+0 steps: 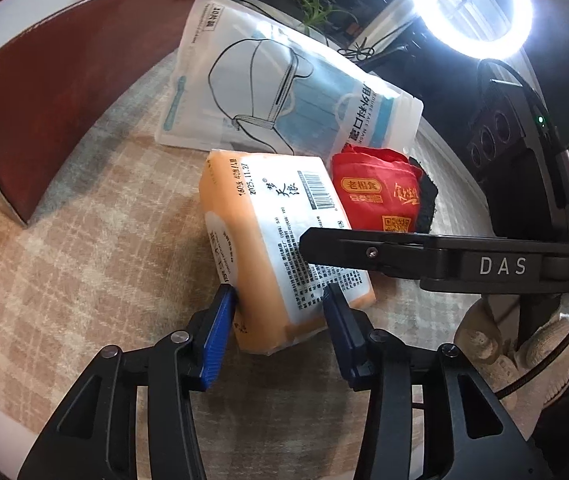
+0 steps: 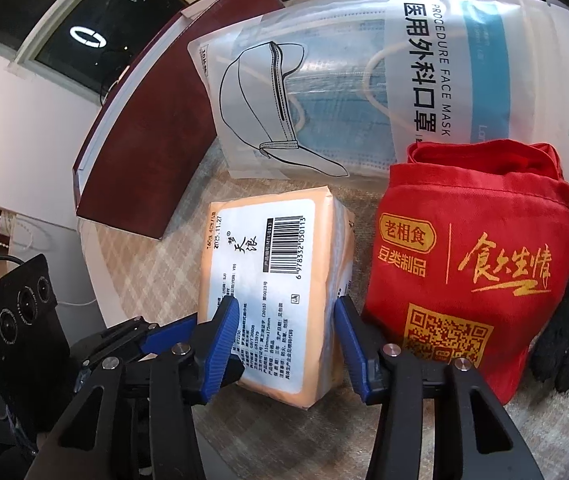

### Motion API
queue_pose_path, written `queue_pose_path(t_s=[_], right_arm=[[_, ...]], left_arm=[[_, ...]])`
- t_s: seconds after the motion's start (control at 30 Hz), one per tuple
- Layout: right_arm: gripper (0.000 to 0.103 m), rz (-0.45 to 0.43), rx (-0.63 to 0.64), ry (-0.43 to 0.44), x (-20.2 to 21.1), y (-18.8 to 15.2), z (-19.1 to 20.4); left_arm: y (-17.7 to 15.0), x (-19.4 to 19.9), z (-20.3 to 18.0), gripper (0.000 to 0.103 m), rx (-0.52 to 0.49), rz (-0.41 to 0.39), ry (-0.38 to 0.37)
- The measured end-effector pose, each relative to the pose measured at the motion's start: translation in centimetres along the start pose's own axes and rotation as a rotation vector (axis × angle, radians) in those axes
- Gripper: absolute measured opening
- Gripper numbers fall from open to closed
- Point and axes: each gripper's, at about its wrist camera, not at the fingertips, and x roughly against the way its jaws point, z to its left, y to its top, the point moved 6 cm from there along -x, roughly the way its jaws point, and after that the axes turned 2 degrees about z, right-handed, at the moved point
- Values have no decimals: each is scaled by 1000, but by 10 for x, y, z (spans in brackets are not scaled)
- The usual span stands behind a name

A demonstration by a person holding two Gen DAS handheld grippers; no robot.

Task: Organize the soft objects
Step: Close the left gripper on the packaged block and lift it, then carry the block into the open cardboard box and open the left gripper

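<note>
Left claw (image 1: 280,306) and right claw (image 2: 286,320) both open around orange tissue pack (image 2: 272,280), red bag (image 2: 464,264) just beside, mask packet (image 2: 364,92) behind

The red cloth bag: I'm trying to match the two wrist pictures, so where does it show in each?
Left wrist view: the red cloth bag is small, right of centre, right of the orange tissue pack and partly behind the other gripper's black finger.
Right wrist view: the red cloth bag is large, right of centre, beside the same tissue pack.
Shared landmark: the face mask packet, behind both.
</note>
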Motion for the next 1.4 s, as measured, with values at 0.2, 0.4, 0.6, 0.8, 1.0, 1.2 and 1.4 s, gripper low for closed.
queue_pose_path(t_s=[0.2, 0.4, 0.6, 0.8, 1.0, 1.2, 1.4], right_arm=[[46, -29, -18, -6, 14, -4, 4], [46, -92, -27, -5, 39, -2, 21], [46, -166, 9, -12, 67, 13, 53], [46, -227, 72, -8, 85, 44, 99], [46, -255, 144, 6, 78, 82, 151], [46, -233, 173, 28, 49, 121, 188], [46, -185, 173, 19, 8, 151, 204]], left_arm=[[3, 6, -8, 44, -42, -4, 9], [9, 30, -17, 44, -88, -40, -4], [27, 68, -19, 44, -128, -111, -14], [56, 109, -9, 44, -141, -200, -3], [88, 144, 21, 44, -140, -276, 37], [117, 162, 61, 44, -110, -310, 89], [137, 151, 100, 44, -82, -278, 137]])
